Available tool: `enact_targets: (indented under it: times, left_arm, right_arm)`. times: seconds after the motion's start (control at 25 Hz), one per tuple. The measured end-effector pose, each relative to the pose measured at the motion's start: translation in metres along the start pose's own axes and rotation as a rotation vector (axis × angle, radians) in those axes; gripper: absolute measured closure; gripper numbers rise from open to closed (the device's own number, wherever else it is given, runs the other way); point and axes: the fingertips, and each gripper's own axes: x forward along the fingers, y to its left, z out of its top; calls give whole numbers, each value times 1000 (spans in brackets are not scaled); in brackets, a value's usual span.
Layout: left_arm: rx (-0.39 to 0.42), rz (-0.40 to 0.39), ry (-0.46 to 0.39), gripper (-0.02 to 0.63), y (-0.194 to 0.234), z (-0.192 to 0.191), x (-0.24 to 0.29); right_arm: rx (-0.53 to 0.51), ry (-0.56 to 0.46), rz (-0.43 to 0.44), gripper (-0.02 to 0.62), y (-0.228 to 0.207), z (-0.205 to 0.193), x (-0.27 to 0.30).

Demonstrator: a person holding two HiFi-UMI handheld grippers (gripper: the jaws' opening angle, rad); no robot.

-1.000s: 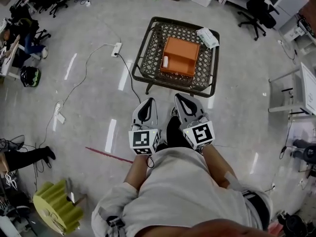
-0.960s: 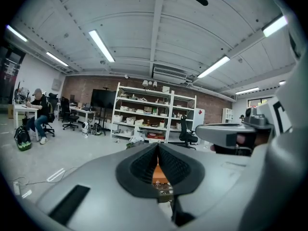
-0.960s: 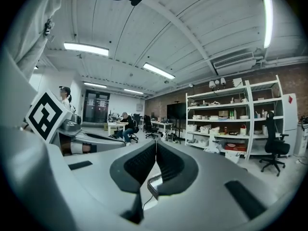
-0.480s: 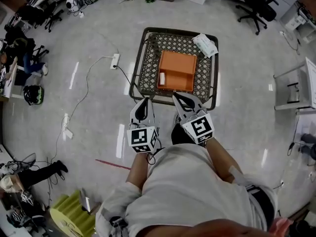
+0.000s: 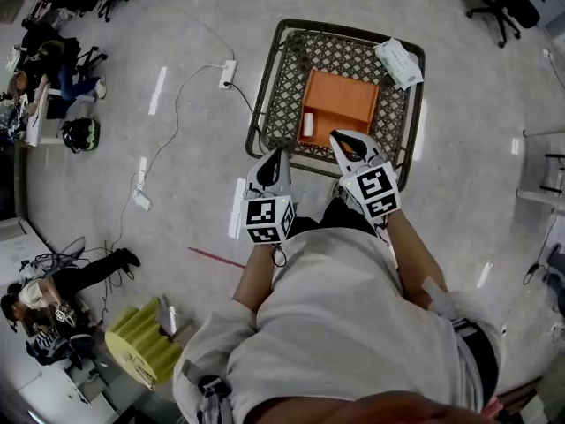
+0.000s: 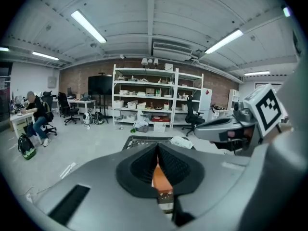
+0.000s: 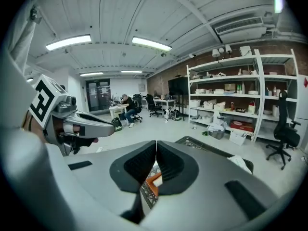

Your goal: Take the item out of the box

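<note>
Grey polished floor spreads round the dark lattice-topped wicker worktop (image 5: 284,95). On it I see the shallow open orange box (image 5: 344,102), with the small white oblong item (image 5: 308,124) lying inside against its left wall. A white packet (image 5: 399,63) sits on the far right corner. My left claw (image 5: 280,152) and right claw (image 5: 339,137) hover at the near edge, both clenched on nothing.

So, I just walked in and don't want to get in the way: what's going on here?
A person stands at a low wicker table with a gripper in each hand. The left gripper and right gripper are both shut and empty, held by the table's near edge. The open orange box sits on the table with a small white item inside, not yet touched. A white packet lies at the far right corner.
</note>
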Motion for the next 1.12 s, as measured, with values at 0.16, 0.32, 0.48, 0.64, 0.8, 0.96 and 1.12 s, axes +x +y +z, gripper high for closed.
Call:
enact_targets:
  times: [0.16,0.32,0.48,0.64,0.8,0.96,1.12]
  left_arm:
    - [7,5,83,595,8,-18,12]
    - [10,5,112,595,15,-22,25]
    - [-8,-11,145,595,26,-35,34]
    - [1,-39,175,595,34,-46,56]
    - [10,-110,209,595,42,-53,85]
    - [38,-178,261,595,60,-58,107]
    - [32,-262,320,595,76,-74,131]
  right_arm:
    - [17,51,18,591,-2,-11,16]
    - [40,91,31,591,-7,-25,35]
    - [42,124,32,591,-4,-37,48]
    - [39,173,-8,591,-13,-45,60]
    - [54,200,-54,591,-23,-51,77]
    - [109,277,-100,591,-22,-65,99]
    - [158,355,-144,591,-18,-83,125]
